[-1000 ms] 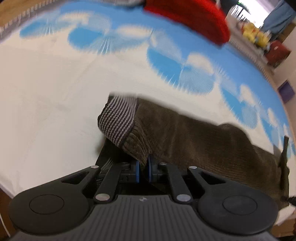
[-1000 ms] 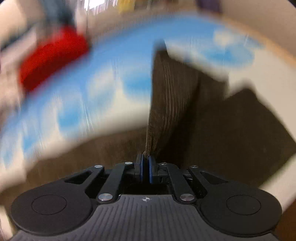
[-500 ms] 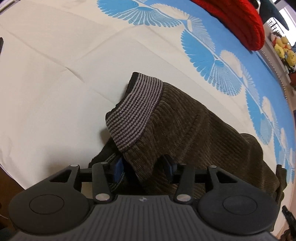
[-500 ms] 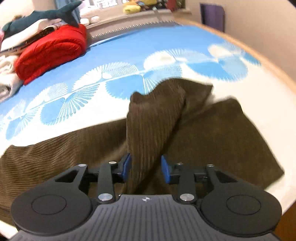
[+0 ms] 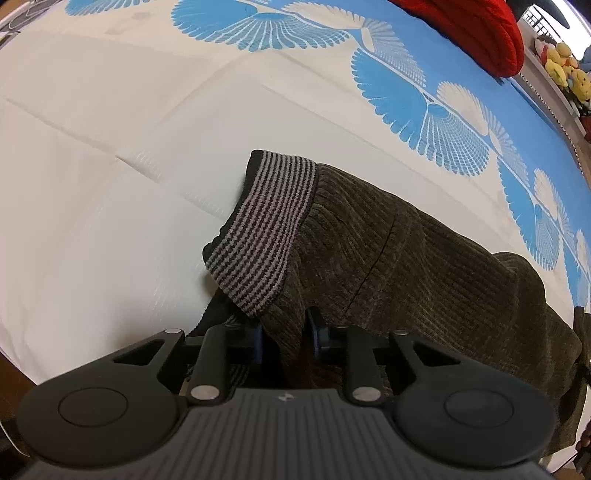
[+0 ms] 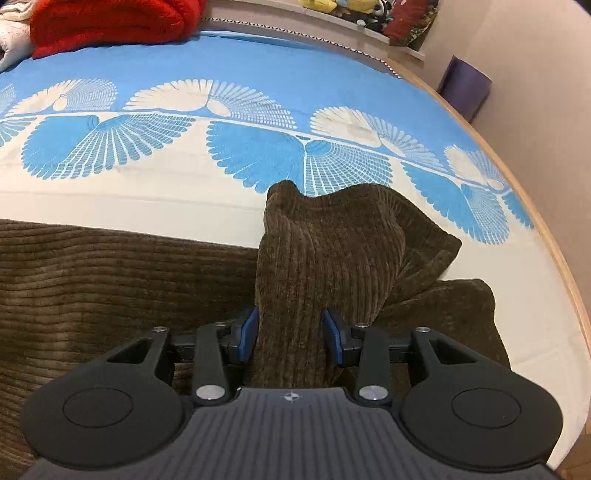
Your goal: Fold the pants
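Dark olive corduroy pants (image 5: 406,258) lie on the bed, with a striped knit waistband (image 5: 266,229) folded up at the left end. My left gripper (image 5: 284,339) is open, its jaws apart around a fold of the cloth below the waistband. In the right wrist view the pants (image 6: 92,280) stretch to the left, and a raised hump of leg fabric (image 6: 325,251) stands between the jaws of my right gripper (image 6: 290,334), which is open with its blue pads (image 6: 245,334) beside the cloth.
The bed cover (image 5: 110,166) is cream with blue fan patterns (image 6: 258,147). A red folded blanket (image 6: 110,22) lies at the far side, also seen in the left wrist view (image 5: 480,33). Plush toys (image 5: 565,70) sit on a shelf. The bed's wooden edge (image 6: 554,236) runs on the right.
Both grippers were shut on the pants a second ago and have opened. The cloth has settled on the bed, and both cameras are steady now.
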A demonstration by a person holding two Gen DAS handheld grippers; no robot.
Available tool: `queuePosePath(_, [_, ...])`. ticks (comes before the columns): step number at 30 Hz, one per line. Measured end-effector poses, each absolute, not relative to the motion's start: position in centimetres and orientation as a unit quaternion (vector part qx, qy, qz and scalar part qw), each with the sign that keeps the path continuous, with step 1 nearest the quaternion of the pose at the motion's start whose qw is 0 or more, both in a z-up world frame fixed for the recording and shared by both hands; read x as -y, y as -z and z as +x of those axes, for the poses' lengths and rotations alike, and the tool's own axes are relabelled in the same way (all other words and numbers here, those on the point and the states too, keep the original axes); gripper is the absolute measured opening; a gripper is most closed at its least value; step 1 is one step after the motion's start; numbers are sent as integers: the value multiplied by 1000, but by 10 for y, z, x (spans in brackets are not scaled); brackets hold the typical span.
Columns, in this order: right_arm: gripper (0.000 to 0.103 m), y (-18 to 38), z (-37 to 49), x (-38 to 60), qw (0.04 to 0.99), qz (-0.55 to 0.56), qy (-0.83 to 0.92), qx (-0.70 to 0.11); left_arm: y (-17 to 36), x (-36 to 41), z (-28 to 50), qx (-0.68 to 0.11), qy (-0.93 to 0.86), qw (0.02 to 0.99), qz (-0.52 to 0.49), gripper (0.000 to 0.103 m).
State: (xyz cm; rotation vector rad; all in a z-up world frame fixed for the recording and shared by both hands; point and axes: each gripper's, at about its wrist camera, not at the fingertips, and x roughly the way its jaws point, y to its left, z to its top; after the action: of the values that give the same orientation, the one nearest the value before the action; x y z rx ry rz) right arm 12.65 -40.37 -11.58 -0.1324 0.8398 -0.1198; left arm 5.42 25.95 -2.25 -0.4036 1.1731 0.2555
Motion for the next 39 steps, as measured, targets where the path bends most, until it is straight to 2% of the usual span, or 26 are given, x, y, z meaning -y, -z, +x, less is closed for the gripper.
queuePosePath(1, [7,113,126,409,912,-49,58,-402,22,-258,54,-546,-121,808,-188,23])
queuePosePath(3, [6,93,119,433,927,16,97,-361,19,-257,54,-539,-121,812,-186,20])
queuePosePath(5, [6,68,93,482,929,158,169,-290,15,-257,51,-530,-114,816,-201,19])
queuePosePath(7, [6,63,64,517,909,246,212,-261,9,-257,47,-513,-95,824,-220,18])
queuePosePath(10, [6,80,34,543,871,305,230,-310,7,-258,42,-515,-101,824,-212,16])
queuePosePath(12, [0,98,21,554,844,317,234,-365,9,-265,39,-522,-101,815,-230,16])
queuePosePath(14, [0,112,7,568,822,322,258,-393,8,-269,38,-521,-100,812,-244,17])
queuePosePath(17, [4,131,-16,602,796,406,236,-382,8,-276,37,-518,-100,806,-269,18])
queuePosePath(18, [4,135,-23,610,787,428,241,-372,8,-278,37,-516,-104,804,-277,22])
queuePosePath(21, [10,140,-40,635,775,491,247,-312,9,-284,35,-510,-108,798,-303,26])
queuePosePath(23, [25,142,-42,643,773,512,244,-284,10,-284,37,-512,-111,795,-307,28])
queuePosePath(25, [32,146,-33,649,773,519,240,-276,11,-283,40,-516,-115,794,-300,32])
queuePosePath(29, [33,157,-8,652,771,520,235,-283,16,-280,46,-530,-115,790,-285,41])
queuePosePath(34, [33,169,11,650,765,511,244,-307,21,-273,55,-545,-118,792,-248,40])
queuePosePath(35, [29,169,14,649,766,505,248,-310,22,-272,56,-545,-119,794,-243,36])
queuePosePath(36, [20,169,19,648,770,494,254,-313,21,-271,57,-544,-120,796,-237,26])
queuePosePath(37, [8,168,24,645,776,480,257,-318,20,-270,57,-542,-118,799,-233,22])
queuePosePath(39, [7,159,29,641,794,446,262,-319,14,-266,59,-529,-110,810,-226,16])
